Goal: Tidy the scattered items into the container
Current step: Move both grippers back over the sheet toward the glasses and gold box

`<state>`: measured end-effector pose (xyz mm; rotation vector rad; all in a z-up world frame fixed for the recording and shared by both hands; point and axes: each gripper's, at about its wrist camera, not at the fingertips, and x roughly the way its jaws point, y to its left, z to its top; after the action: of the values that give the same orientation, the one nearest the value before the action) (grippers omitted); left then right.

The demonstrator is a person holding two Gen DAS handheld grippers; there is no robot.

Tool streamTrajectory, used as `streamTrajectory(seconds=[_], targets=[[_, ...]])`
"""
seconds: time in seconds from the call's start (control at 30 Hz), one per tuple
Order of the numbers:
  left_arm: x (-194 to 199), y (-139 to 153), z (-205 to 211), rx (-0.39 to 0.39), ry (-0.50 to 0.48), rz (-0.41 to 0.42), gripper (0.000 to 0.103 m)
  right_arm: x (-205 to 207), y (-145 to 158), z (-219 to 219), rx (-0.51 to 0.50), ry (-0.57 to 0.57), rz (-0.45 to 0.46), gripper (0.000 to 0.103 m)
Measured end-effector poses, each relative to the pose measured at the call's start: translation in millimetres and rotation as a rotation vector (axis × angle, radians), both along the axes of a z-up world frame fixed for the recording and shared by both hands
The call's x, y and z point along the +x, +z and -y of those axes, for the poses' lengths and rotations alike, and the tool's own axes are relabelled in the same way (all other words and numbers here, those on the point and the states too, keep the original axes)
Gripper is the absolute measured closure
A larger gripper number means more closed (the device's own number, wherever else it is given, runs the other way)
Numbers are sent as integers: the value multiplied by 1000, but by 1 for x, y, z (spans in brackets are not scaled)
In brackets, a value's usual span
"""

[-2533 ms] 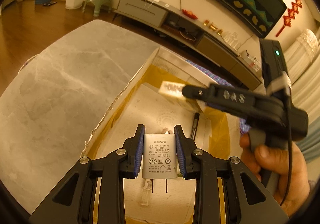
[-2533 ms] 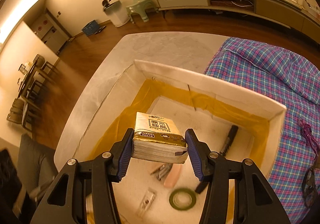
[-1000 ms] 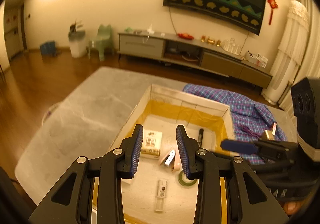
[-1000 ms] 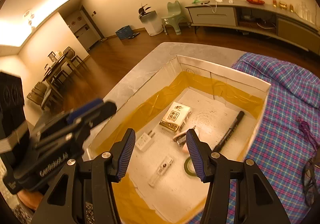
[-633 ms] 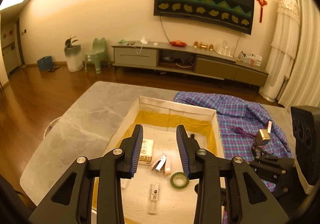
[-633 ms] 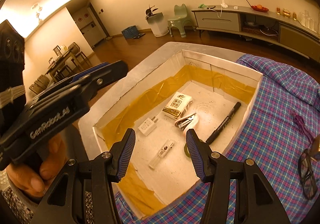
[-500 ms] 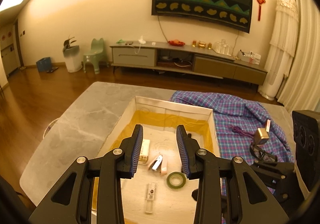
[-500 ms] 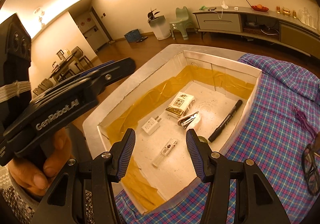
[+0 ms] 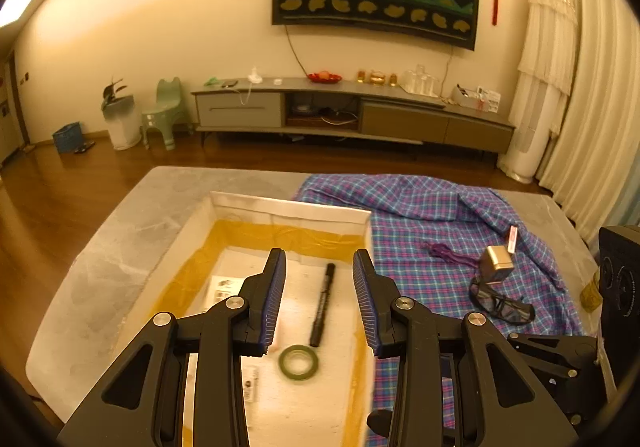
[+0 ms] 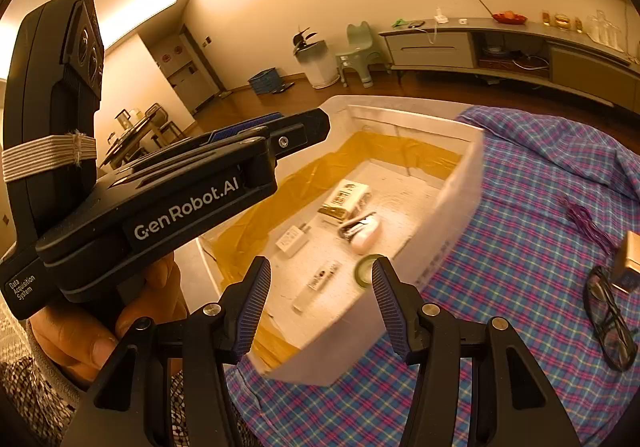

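Both the left hand-held gripper (image 9: pixel 319 299) and the right hand-held gripper (image 10: pixel 321 305) are hovering with jaws apart and empty above the white box (image 9: pixel 288 207) on the bench (image 9: pixel 120 239), while glasses (image 9: pixel 502 305) are lying on the plaid cloth (image 9: pixel 420 215) beside it.

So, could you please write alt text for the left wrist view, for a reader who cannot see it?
The left gripper, open and empty, hangs over a white box holding a black marker and a green tape roll. Right of the box, glasses, a small gold box and a purple cord lie on a plaid cloth.
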<state>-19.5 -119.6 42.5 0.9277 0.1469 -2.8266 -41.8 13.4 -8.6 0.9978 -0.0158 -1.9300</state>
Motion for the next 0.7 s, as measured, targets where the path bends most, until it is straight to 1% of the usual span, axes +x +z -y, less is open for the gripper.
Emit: streamTrajectory(seconds=[0.37, 0.7], targets=[[-26, -15, -40, 13, -61, 49, 65, -17, 2, -46, -26, -58, 12, 48], [-49, -29, -73, 96, -129, 103, 63, -49, 8, -120, -69, -206, 25, 48]])
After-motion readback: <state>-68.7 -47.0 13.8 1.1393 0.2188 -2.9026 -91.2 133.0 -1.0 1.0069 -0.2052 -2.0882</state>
